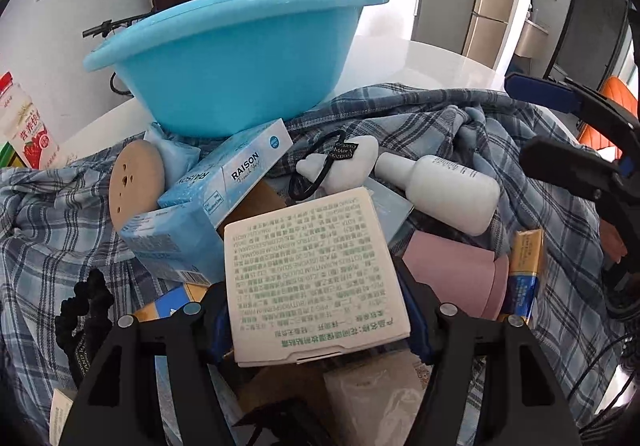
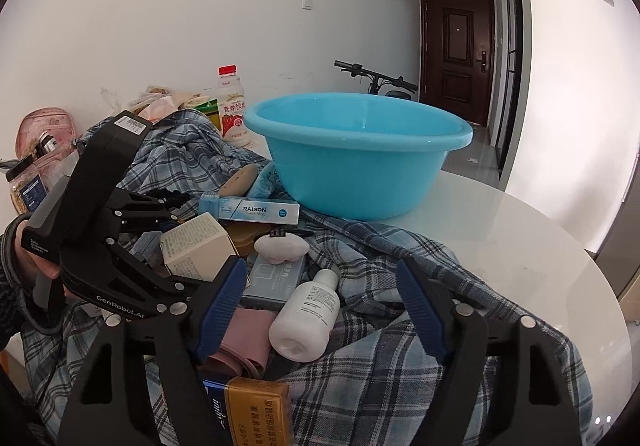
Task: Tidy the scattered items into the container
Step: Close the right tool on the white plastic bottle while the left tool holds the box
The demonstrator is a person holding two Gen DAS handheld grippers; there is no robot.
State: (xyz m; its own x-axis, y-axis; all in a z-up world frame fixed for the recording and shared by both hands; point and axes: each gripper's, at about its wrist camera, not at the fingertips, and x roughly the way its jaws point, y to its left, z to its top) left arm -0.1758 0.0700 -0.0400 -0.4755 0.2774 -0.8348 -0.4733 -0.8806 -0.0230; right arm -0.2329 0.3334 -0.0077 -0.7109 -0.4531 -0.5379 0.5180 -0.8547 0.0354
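My left gripper [image 1: 316, 306] is shut on a cream box [image 1: 312, 278] printed with green text; its pads press the box's two sides. In the right wrist view this box [image 2: 196, 246] sits lifted off the pile in that gripper [image 2: 188, 246]. My right gripper [image 2: 320, 274] stands open over a white bottle [image 2: 306, 320], which lies on its side between the fingers [image 2: 222, 306] without being pressed. The blue basin [image 1: 240, 77] [image 2: 352, 173] stands empty behind the pile on the white table [image 2: 520, 246]. In the left wrist view the right gripper [image 1: 532, 121] shows at the right edge.
The pile lies on a plaid shirt [image 2: 400, 366]: a RAISON box [image 1: 236, 173], a white heart-shaped piece [image 1: 340, 165] with a black hair tie [image 1: 308, 173], a pink item [image 1: 460, 274], a yellow pack [image 2: 256, 410], a wooden disc [image 1: 134, 181]. A drink bottle [image 2: 232, 109] stands behind the shirt.
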